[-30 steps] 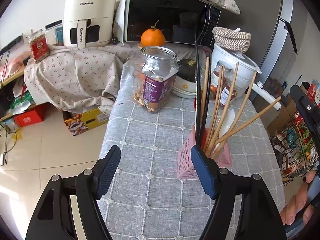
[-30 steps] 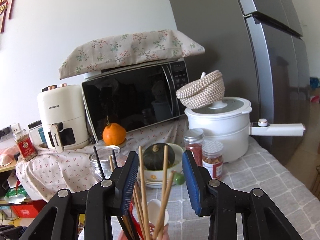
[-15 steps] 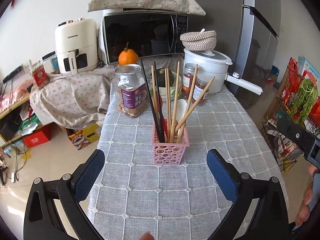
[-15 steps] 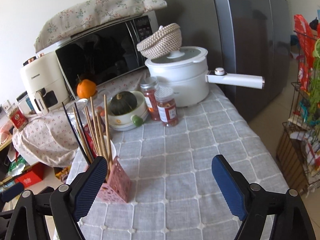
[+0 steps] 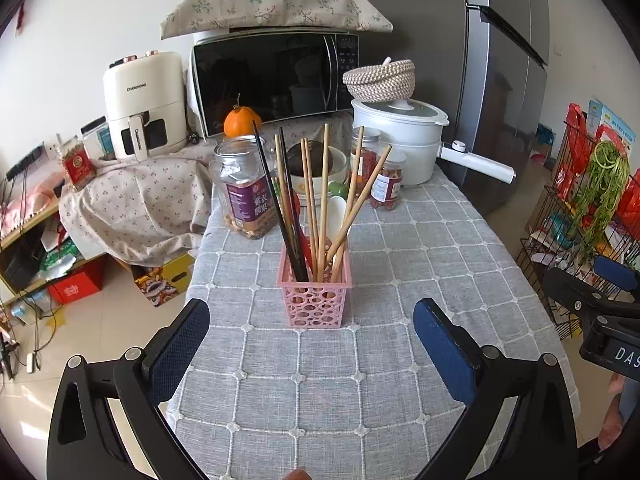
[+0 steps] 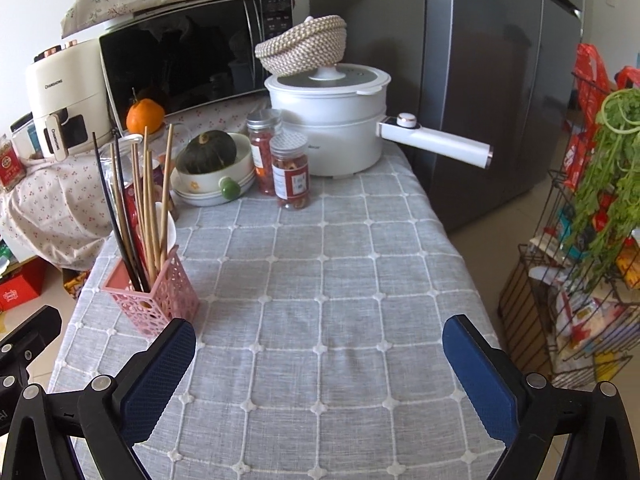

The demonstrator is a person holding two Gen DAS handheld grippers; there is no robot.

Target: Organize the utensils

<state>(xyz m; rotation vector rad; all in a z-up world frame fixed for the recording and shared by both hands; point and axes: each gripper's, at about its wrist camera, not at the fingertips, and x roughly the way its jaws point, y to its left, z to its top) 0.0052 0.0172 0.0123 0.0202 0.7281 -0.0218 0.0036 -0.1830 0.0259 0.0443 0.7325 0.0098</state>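
A pink perforated holder (image 5: 315,300) stands upright on the grey checked tablecloth (image 5: 400,272). It holds several wooden chopsticks (image 5: 322,196), black chopsticks (image 5: 276,204), a white spoon (image 5: 337,216) and something red. My left gripper (image 5: 310,344) is open and empty, held back just short of the holder. My right gripper (image 6: 318,356) is open and empty over bare cloth, with the holder (image 6: 154,300) at its left and its chopsticks (image 6: 150,200) standing up.
A snack jar (image 5: 246,188), a bowl with a squash (image 6: 208,156), two spice jars (image 6: 290,172) and a white pot with a long handle (image 6: 332,120) stand at the table's far end. Microwave (image 5: 276,80) and fridge (image 6: 500,80) lie behind. A wire rack (image 6: 580,260) stands right.
Both grippers have opened wide and pulled back from the holder toward the table's near edge. The holder now stands alone with the utensils in it.
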